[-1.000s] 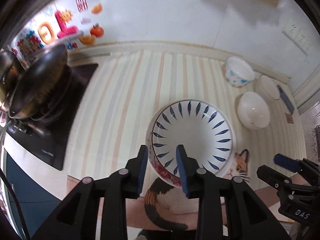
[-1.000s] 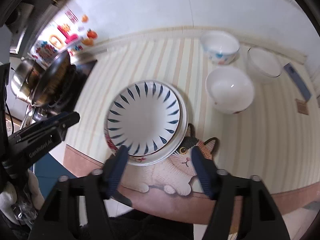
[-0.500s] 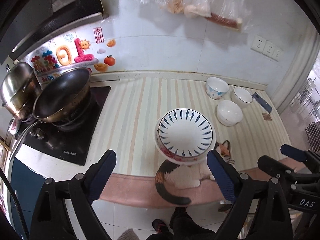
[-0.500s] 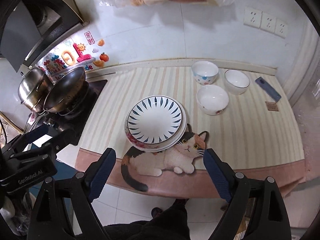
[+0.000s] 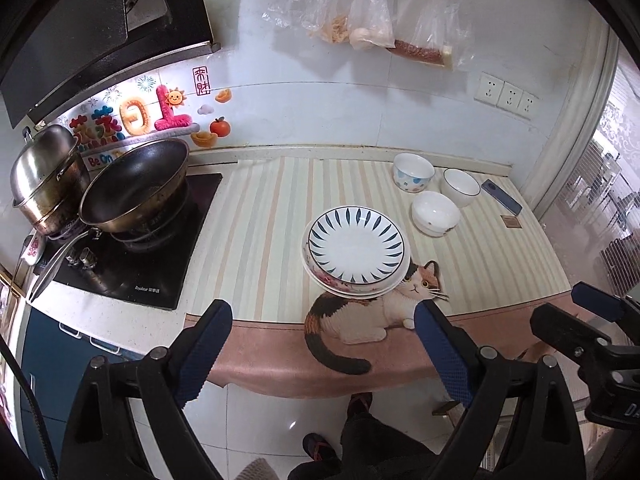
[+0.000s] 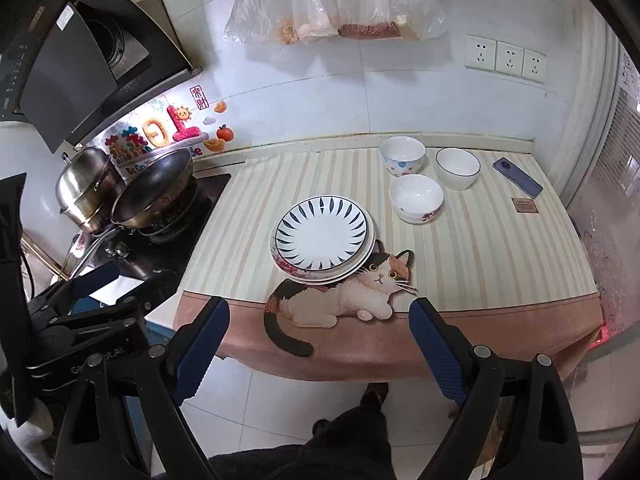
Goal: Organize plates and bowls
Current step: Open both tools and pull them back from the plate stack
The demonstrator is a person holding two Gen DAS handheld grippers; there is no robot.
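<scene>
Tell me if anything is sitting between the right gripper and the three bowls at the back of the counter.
Partly. The right gripper hangs open off the counter's front edge, and the plate stack sits ahead of it, slightly left. The floral bowl, dotted bowl and dark-rimmed bowl lie further right, with only bare striped mat before them.

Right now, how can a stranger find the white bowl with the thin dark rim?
Start at the striped mat on the counter and go to its far right corner, where three bowls cluster. The white bowl with the thin dark rim is the rightmost, nearest the blue-grey phone. Unlike its neighbours, its outside carries no printed pattern.
</scene>
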